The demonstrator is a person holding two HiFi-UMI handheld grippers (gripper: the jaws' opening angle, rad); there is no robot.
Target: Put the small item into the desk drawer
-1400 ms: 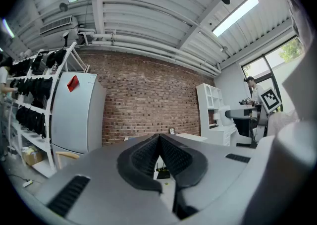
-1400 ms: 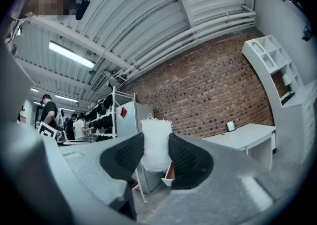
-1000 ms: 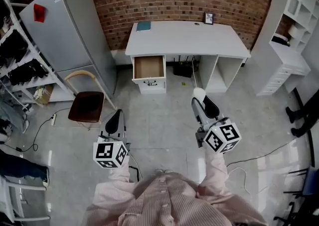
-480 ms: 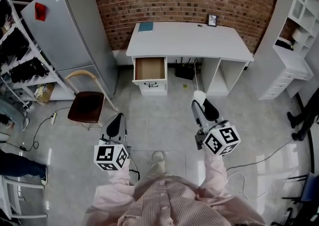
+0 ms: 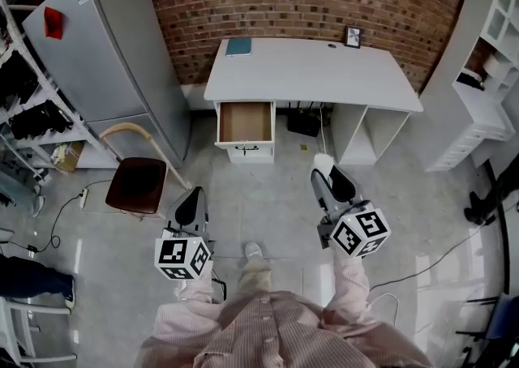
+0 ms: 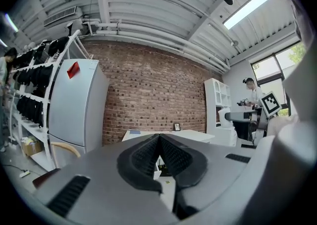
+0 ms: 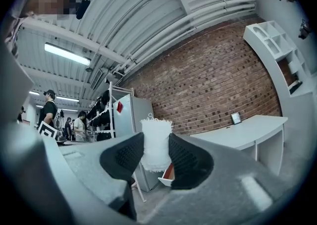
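Note:
A white desk [image 5: 312, 74] stands against the brick wall, its left drawer [image 5: 246, 123] pulled out and bare inside. My right gripper [image 5: 323, 167] is shut on a small white fuzzy item [image 7: 156, 143], which pokes out past the jaw tips [image 5: 322, 160], over the floor in front of the desk. My left gripper [image 5: 187, 206] hangs lower left of the drawer, its jaws pressed together with nothing between them [image 6: 158, 155]. The desk [image 6: 166, 134] also shows far ahead in the left gripper view.
A grey fridge [image 5: 101, 50] stands left of the desk, a wooden chair [image 5: 138, 180] in front of it. White shelving [image 5: 486, 58] is at the right, a clothes rack [image 5: 24, 107] at the far left. A blue book [image 5: 238, 46] and a small frame [image 5: 353, 36] lie on the desk. Cables [image 5: 422, 265] trail on the floor.
The desk and drawer have come a little closer and lower in the head view as the person steps forward. Both grippers keep their hold and pose.

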